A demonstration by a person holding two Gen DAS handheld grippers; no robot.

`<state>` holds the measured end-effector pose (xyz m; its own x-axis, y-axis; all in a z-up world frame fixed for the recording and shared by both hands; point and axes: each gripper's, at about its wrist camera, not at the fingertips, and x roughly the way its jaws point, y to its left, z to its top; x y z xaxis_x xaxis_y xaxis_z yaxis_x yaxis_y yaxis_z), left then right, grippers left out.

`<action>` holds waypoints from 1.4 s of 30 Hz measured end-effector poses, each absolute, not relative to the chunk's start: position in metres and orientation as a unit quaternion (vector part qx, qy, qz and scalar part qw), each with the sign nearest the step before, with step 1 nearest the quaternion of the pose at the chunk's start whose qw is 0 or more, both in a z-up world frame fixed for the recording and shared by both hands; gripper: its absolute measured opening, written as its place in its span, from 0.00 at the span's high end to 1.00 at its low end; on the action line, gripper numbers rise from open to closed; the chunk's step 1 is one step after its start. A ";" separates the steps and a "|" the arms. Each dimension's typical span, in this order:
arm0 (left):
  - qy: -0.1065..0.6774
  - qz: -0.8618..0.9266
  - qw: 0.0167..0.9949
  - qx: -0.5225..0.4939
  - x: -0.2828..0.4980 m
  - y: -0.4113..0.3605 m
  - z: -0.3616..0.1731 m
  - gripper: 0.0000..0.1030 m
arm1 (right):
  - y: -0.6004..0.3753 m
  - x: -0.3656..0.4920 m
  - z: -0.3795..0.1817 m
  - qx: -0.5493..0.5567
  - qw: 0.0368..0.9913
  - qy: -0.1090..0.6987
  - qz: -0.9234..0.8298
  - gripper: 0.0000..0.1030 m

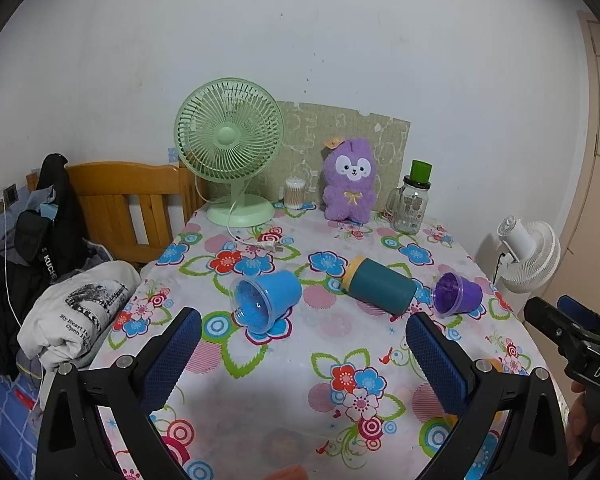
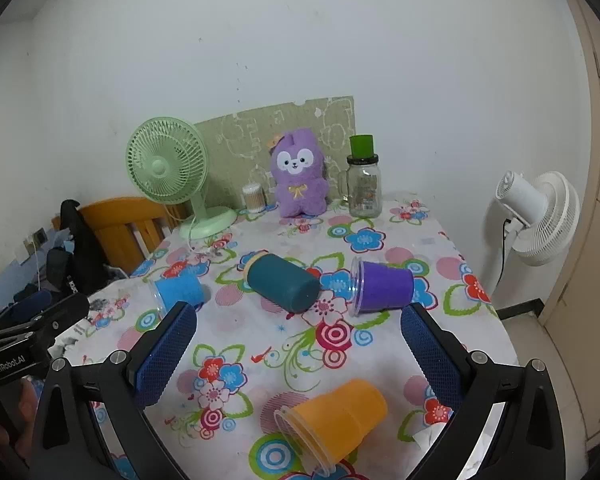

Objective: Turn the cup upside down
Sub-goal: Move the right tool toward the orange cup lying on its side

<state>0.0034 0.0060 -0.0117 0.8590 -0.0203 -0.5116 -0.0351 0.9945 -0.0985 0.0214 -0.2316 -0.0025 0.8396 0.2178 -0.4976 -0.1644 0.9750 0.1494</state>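
- The left gripper [image 1: 303, 338] hangs above the near part of the table [image 1: 284, 376], its blue-padded jaws spread wide with nothing between them.
- The right gripper [image 2: 299, 334] is likewise wide apart and empty, above the near right part of the flowered tablecloth [image 2: 260, 332].
- Four cups lie on their sides on the cloth.
- The blue cup [image 1: 266, 298] lies toward the left edge, its mouth facing the near-left.
- The teal cup [image 1: 380, 286], with a yellow rim, lies mid-table, base toward the near side.
- The purple cup [image 1: 458, 294] lies close to the right of the teal one, not visibly touching, toward the right edge.
- The orange cup [image 2: 334, 420] lies nearest the front edge, between the right gripper's jaws in that view, mouth pointing near-left.
- Along the far edge stand a green desk fan [image 1: 230, 148], a tub of cotton swabs [image 1: 295, 194], a purple plush toy [image 1: 350, 180] and a glass jar with a green lid [image 1: 412, 202].
- A white floor fan [image 2: 536, 220] stands beyond the right edge.
- Folded clothes [image 1: 72, 312] lie off the left edge, beside a wooden bed frame [image 1: 128, 204].
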 end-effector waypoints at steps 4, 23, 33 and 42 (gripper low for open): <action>0.271 0.000 0.961 -0.051 0.005 0.005 -0.016 0.00 | -0.231 0.023 -0.006 0.048 0.957 0.272 0.092 0.00; 0.348 -0.096 0.932 0.045 0.027 -0.053 -0.074 0.00 | -0.263 0.044 -0.070 0.136 0.903 0.407 0.017 0.00; 0.394 -0.119 0.910 0.058 0.056 -0.068 -0.100 0.00 | -0.268 0.068 -0.099 0.180 0.871 0.457 0.021 0.00; 0.405 -0.118 0.906 0.049 0.073 -0.063 -0.105 0.00 | -0.255 0.085 -0.114 0.178 0.852 0.489 0.052 0.18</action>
<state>0.0727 -0.0630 -0.1048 0.6449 -0.1734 -0.7444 0.2535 0.9673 -0.0058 0.0847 -0.2553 -0.1142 0.5158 0.2634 -0.8152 0.0855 0.9310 0.3549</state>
